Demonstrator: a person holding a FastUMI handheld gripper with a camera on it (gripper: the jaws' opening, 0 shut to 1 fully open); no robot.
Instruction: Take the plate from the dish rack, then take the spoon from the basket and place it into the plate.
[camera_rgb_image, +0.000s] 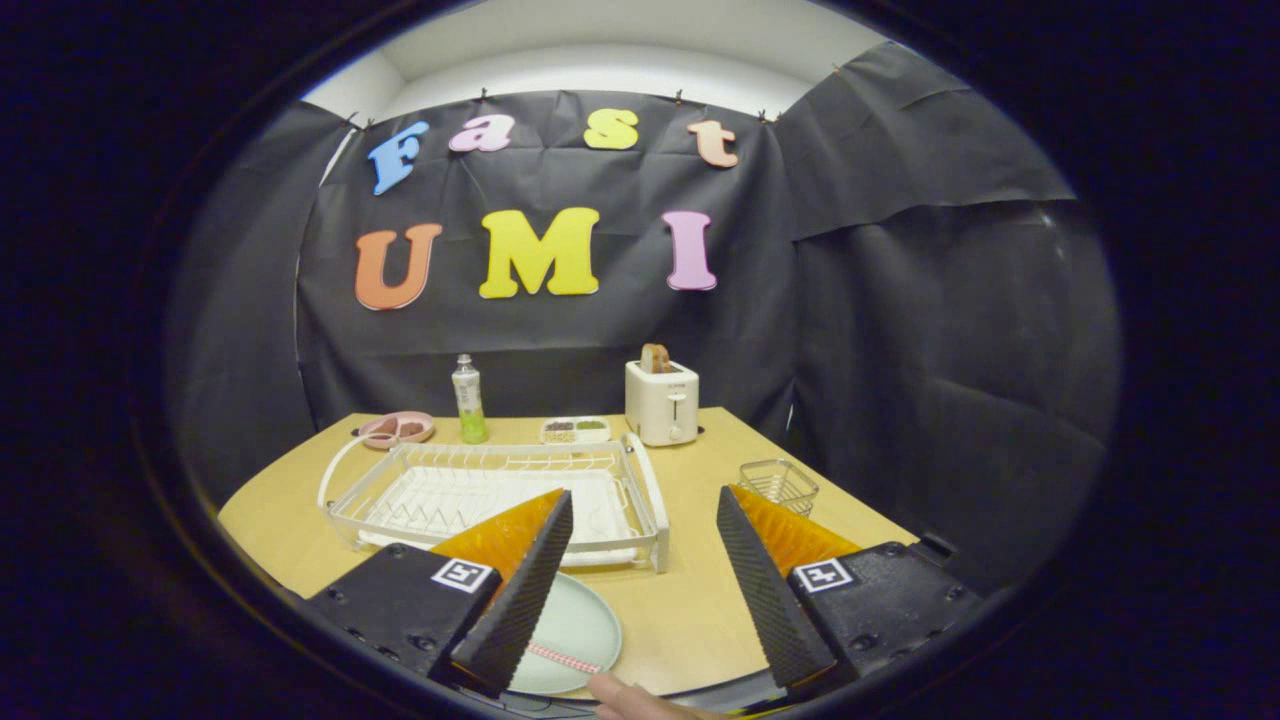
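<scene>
My gripper (640, 510) is open above the wooden table (690, 610), with nothing between its fingers. A pale green plate (580, 630) lies flat on the table in front of the dish rack, partly hidden by the left finger (520, 590). A spoon with a red-and-white patterned handle (562, 657) rests on the plate, its bowl hidden behind that finger. The white dish rack (500, 490) stands just beyond the fingers with no dishes in it. A small wire basket (779, 484) sits beyond the right finger, and I see nothing in it.
A white toaster (661, 402) with bread in its slot stands at the back of the table. Beside it lie a small divided tray (575, 430), a green drink bottle (467, 400) and a pink dish (397, 429). A fingertip (625, 697) shows near the plate's front edge.
</scene>
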